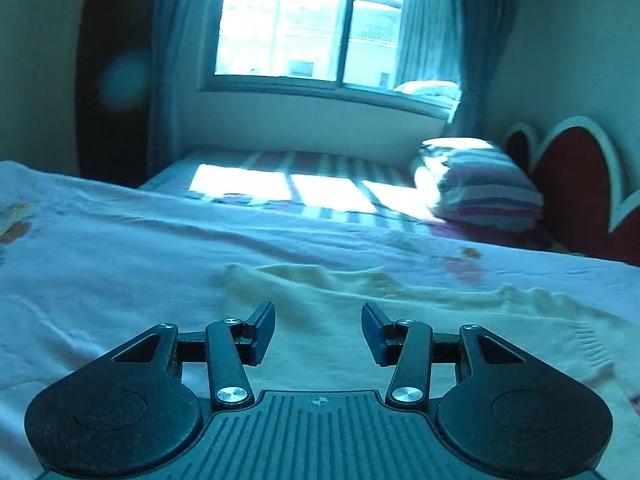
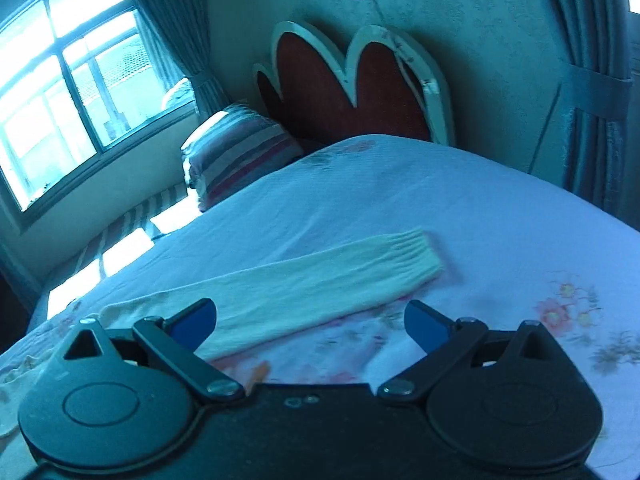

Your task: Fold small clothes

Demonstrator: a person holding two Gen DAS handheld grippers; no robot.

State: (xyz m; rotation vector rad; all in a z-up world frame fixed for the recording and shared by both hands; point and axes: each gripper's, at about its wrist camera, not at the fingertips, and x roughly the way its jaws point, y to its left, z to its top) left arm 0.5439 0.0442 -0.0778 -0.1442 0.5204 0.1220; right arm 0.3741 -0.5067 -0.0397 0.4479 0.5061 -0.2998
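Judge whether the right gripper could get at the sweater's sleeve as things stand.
Probably yes. The right gripper is open and holds nothing, and the cream sleeve lies flat on the bedspread just ahead of its fingers, cuff outstretched. Nothing lies on or across the sleeve.

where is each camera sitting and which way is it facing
Left wrist: on the left gripper, looking across the bed toward the window, over the cream sweater; its jaws stand open on nothing.
Right wrist: on the right gripper, facing the red headboard, over the sweater's sleeve; its jaws stand wide open on nothing.
Shared: sweater, striped pillow, headboard, window, floral bedsheet.
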